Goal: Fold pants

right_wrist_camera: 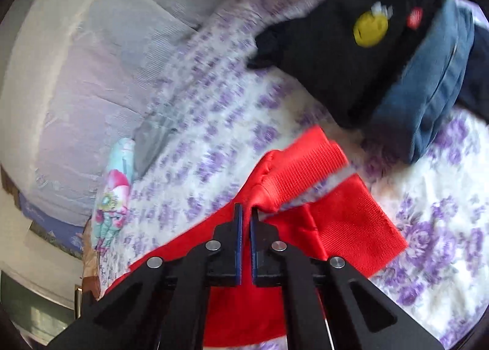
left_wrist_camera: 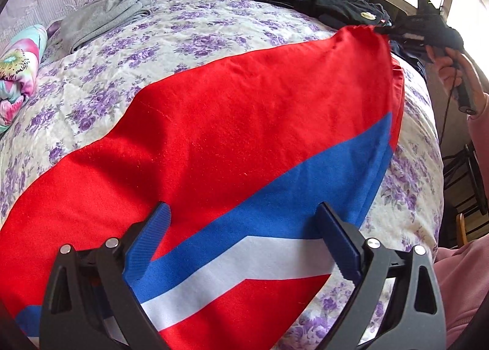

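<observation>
Red pants (left_wrist_camera: 229,123) with a blue and white stripe lie stretched across the floral bedspread (left_wrist_camera: 189,23). My left gripper (left_wrist_camera: 244,215) is open just above the striped part near me, holding nothing. My right gripper (right_wrist_camera: 246,212) is shut on the red fabric just behind the two ribbed leg cuffs (right_wrist_camera: 342,215) and lifts that end off the bed. In the left wrist view the right gripper (left_wrist_camera: 385,30) shows at the far end of the pants, pinching the raised cuff end.
A pile of black and blue clothes (right_wrist_camera: 376,53) lies on the bed just beyond the cuffs. Grey clothes (left_wrist_camera: 104,18) lie at the far left, by a colourful pillow (left_wrist_camera: 18,75). The bed's edge (left_wrist_camera: 428,166) runs along the right side.
</observation>
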Demonstrator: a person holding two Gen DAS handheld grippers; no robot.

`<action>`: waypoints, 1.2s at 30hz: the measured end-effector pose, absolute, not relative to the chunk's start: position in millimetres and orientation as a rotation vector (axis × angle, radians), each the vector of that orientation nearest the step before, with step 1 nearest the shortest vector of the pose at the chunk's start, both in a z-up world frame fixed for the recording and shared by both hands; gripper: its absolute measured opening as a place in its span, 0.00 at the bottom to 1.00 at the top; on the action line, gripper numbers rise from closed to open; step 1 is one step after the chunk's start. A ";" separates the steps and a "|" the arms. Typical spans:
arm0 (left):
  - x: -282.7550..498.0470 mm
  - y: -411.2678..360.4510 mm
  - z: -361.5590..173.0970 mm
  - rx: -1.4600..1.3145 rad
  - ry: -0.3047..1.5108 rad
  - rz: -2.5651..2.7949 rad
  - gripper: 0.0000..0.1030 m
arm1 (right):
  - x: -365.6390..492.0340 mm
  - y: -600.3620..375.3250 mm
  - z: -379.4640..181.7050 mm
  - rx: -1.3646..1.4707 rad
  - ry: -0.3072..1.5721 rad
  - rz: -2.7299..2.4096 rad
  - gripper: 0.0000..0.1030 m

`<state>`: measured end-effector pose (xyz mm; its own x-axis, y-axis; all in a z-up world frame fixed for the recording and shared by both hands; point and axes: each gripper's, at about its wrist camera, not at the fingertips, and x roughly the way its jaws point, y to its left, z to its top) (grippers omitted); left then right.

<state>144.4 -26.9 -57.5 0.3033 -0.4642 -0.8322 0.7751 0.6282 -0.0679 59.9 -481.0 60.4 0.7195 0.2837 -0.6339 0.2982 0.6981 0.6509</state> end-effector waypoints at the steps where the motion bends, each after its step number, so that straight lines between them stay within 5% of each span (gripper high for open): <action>1: 144.6 -26.6 -57.4 0.379 0.948 -0.849 0.91 | 48.1 -480.3 70.5 0.820 0.750 0.008 0.04; 12: 142.0 -28.2 -56.9 0.379 0.948 -0.855 0.91 | -17.5 -495.9 -2.4 0.938 0.770 -0.067 0.04; 17: 142.6 -17.6 -50.1 0.323 0.971 -0.906 0.91 | -40.3 -478.2 34.5 0.841 0.693 -0.055 0.30; 24: 140.9 8.0 -32.1 0.249 0.926 -0.881 0.91 | -27.9 -376.2 78.8 0.508 0.660 0.184 0.30; 32: 146.0 47.1 -27.9 0.166 0.928 -0.788 0.91 | 11.5 -307.1 12.2 0.346 0.939 0.283 0.30; 36: 137.9 65.1 -25.2 0.209 0.892 -0.722 0.91 | -2.4 -312.5 22.8 0.325 0.973 0.300 0.29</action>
<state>137.9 65.1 -25.2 0.4127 -0.4858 -0.7705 0.6520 0.7483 -0.1225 -2.4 -312.5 22.8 0.5294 0.3899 -0.7535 -0.1029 0.9111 0.3992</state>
